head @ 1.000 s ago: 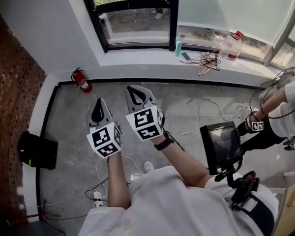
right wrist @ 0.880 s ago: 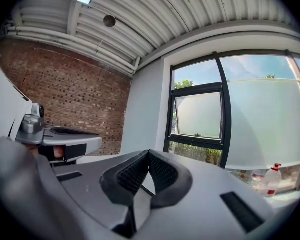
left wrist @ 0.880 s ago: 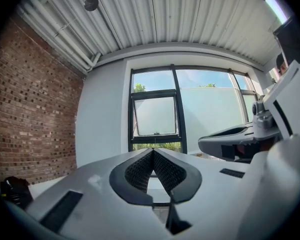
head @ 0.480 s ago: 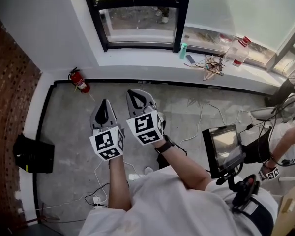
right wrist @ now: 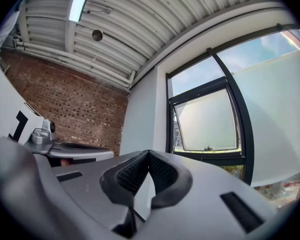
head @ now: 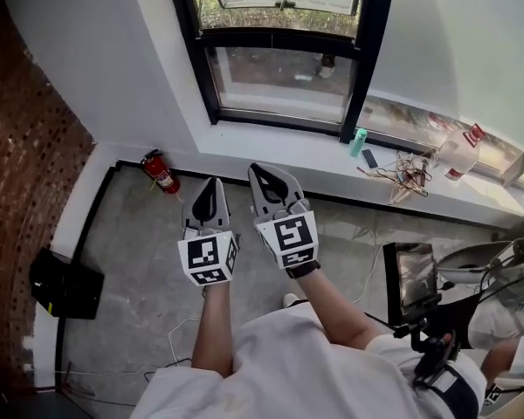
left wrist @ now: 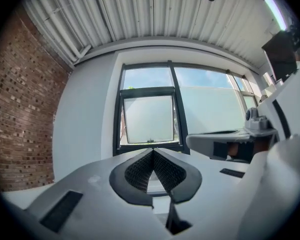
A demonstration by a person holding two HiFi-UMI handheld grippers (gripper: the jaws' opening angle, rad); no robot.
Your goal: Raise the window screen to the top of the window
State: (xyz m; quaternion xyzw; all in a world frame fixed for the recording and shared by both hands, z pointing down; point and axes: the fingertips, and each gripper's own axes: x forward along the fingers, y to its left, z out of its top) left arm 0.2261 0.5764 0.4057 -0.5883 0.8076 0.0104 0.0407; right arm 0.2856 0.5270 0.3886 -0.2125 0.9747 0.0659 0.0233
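Held left claw (head: pixel 211 184) and right claw (head: pixel 264 169) pressed together and empty, far from the window (head: pixel 284 59); could bump the screen (left wrist: pixel 147 118), not grab it, if left closed.

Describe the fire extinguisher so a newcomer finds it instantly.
Start at the black-framed window and drop to the floor below its left corner. A fire extinguisher sits there against the white wall. It is the only red thing on that floor; the nearby box is black.
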